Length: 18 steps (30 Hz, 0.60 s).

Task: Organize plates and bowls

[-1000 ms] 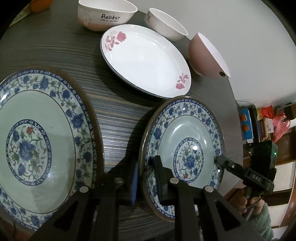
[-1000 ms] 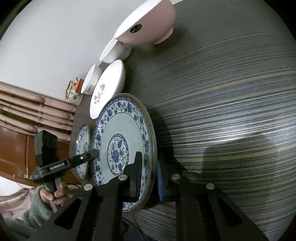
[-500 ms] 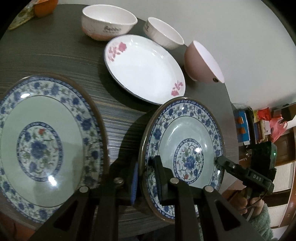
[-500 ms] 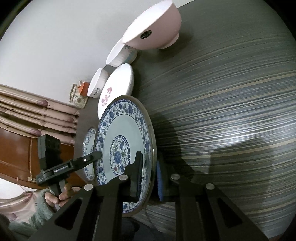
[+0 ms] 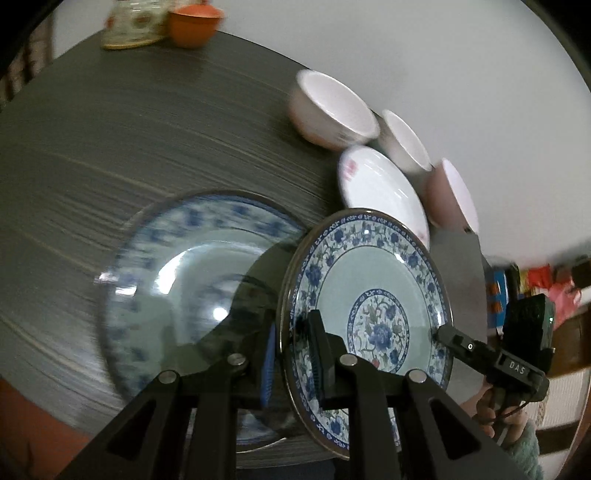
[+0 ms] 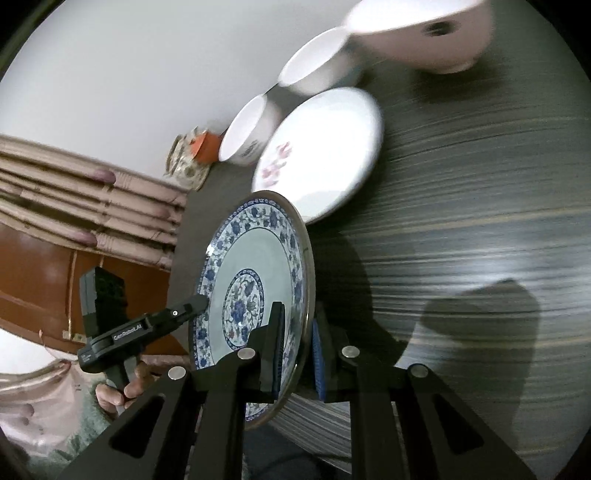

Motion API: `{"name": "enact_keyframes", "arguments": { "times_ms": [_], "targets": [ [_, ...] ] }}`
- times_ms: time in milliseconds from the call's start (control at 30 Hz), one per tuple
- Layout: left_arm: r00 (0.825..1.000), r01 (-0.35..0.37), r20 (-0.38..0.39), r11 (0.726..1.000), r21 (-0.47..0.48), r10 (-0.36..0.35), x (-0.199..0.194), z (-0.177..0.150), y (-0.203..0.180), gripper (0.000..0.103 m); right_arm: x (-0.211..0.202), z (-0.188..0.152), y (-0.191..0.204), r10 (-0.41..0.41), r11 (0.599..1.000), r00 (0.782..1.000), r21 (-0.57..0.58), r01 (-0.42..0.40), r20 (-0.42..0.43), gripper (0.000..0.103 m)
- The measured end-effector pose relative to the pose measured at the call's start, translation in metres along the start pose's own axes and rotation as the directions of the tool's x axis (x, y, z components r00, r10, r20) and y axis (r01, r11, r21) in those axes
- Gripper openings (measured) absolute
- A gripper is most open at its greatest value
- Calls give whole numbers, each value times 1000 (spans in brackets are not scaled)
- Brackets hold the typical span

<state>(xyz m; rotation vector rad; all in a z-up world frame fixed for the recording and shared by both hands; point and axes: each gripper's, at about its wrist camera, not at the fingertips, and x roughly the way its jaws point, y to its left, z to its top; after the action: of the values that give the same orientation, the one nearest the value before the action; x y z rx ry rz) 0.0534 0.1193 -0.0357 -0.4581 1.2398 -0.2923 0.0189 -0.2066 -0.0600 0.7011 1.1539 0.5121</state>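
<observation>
I hold a blue-and-white floral plate (image 5: 373, 295) off the dark table by opposite rims. My left gripper (image 5: 291, 354) is shut on its near rim; my right gripper (image 6: 299, 350) is shut on the other rim, and the plate shows there too (image 6: 251, 280). The held plate hangs tilted above a second, larger blue floral plate (image 5: 177, 280) lying on the table. The right gripper's tip (image 5: 458, 338) touches the plate's far rim in the left wrist view.
A white plate with pink flowers (image 5: 384, 188) lies beyond. Two white bowls (image 5: 332, 107) (image 5: 404, 142) and a pink bowl (image 5: 452, 194) stand behind it near the wall. An orange cup (image 5: 192, 22) and a patterned jar (image 5: 131, 24) stand at the far edge.
Both grippers have carried the held plate left and up, so it now hangs over the larger blue plate. The bowls and the white plate have shifted right in view.
</observation>
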Motion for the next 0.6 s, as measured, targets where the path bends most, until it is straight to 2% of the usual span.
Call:
{"name": "enact_keyframes", "arguments": {
  "times_ms": [133,267,300,367,467,600],
  "targets": [
    [999,-41,26,998,-42,42,-15,3,32,16,33,2,24,14,1000,999,-20,-15,-40,15],
    [999,-37,34,997,-74,40,-22,6,53,16,67,-1,43,41,999,995,-27,-44,-91,15],
    [998,-53,41,996,-73,56,-23,5,55,17,74,-1,50,49,998,993,-34,-53,-105,15],
    [994,-108,12,992,-70,109,-17,4,60,18,87,-4,62,11,998,992,-63,-19,-123,15],
    [997,-68,18,993,-98,70,-18,3,74,18,100,-7,65,-2,998,990,-60,-6,-139,15],
    [999,-49,7,989,-138,51,-15,2,90,19,107,-10,67,4,998,988,-64,-14,-153,14]
  ]
}}
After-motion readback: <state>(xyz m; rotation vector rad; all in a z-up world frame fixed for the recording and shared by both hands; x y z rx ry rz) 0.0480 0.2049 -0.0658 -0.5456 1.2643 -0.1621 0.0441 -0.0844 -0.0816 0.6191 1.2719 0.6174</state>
